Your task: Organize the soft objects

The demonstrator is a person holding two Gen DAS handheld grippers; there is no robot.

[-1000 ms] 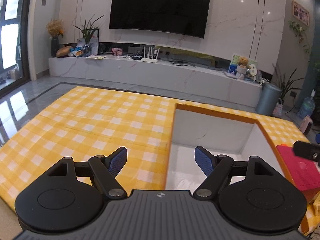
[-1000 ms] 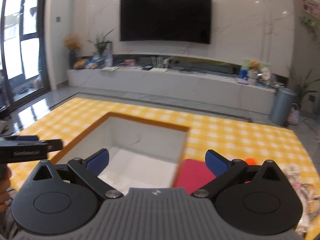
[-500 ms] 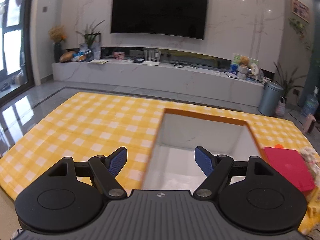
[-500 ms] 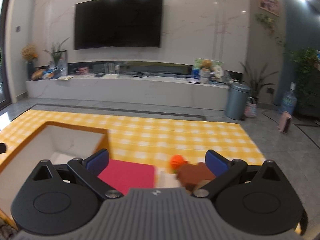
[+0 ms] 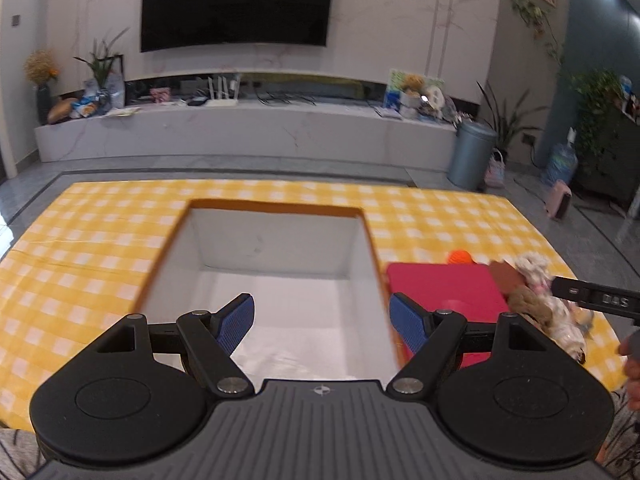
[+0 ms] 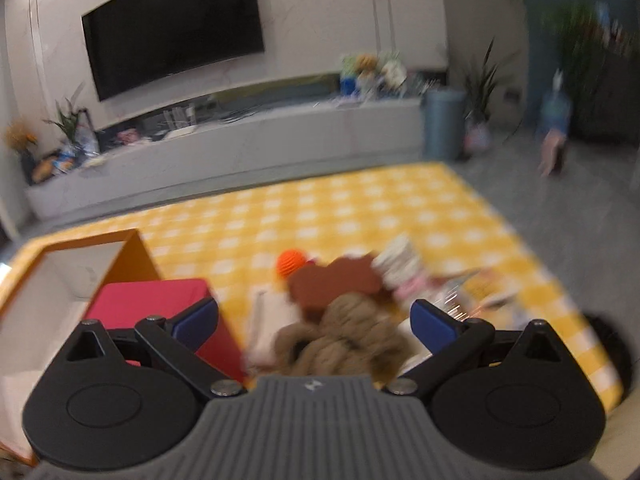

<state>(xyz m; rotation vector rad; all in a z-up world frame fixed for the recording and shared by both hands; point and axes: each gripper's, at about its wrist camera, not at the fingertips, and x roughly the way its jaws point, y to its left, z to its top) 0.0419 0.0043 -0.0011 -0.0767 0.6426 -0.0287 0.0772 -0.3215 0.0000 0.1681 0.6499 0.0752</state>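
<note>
Right gripper [image 6: 314, 320], jaws wide open, has swung from box [image 5: 276, 210] to soft-toy pile [image 6: 344, 328] beside red pad; left gripper [image 5: 322, 322] open over box, first pick imminent.

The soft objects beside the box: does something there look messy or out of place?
Yes. The soft objects lie in a loose heap on the checked cloth, right of the red item, not in the box, whose inside looks empty. Both grippers, left and right, are open.
</note>
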